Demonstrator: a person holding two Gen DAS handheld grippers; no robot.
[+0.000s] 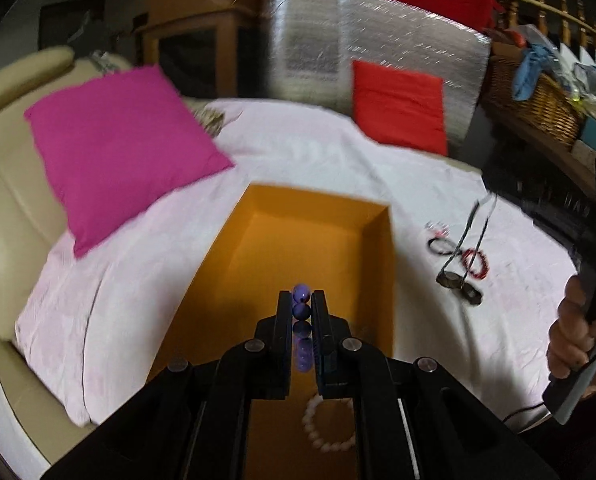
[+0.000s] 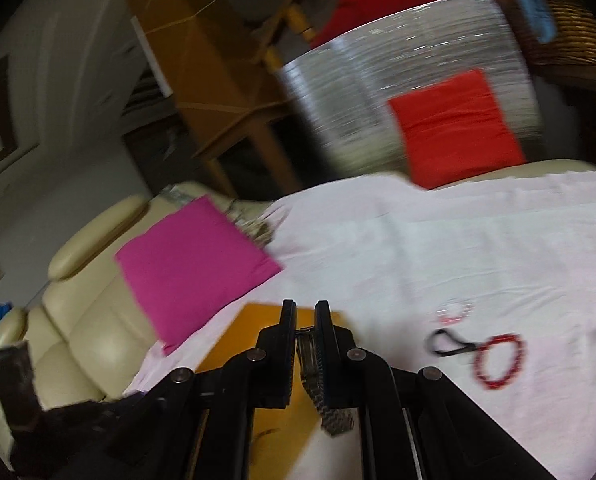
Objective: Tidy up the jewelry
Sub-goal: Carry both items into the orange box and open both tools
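both grippers loaded over the orange box

left gripper (image 1: 301, 300) is clamped on a purple bead bracelet (image 1: 301, 312), poised above the open orange box (image 1: 317, 216), where a white bead bracelet (image 1: 329, 424) already lies. right gripper (image 2: 305, 312) pinches a metal watch band (image 2: 321, 396), links dangling beside the box edge. out on the pink sheet (image 1: 317, 148) wait a red bracelet (image 2: 497, 360), a black bracelet (image 2: 445, 342), a blurred pale bracelet (image 2: 455, 310) and sunglasses (image 1: 459, 284).
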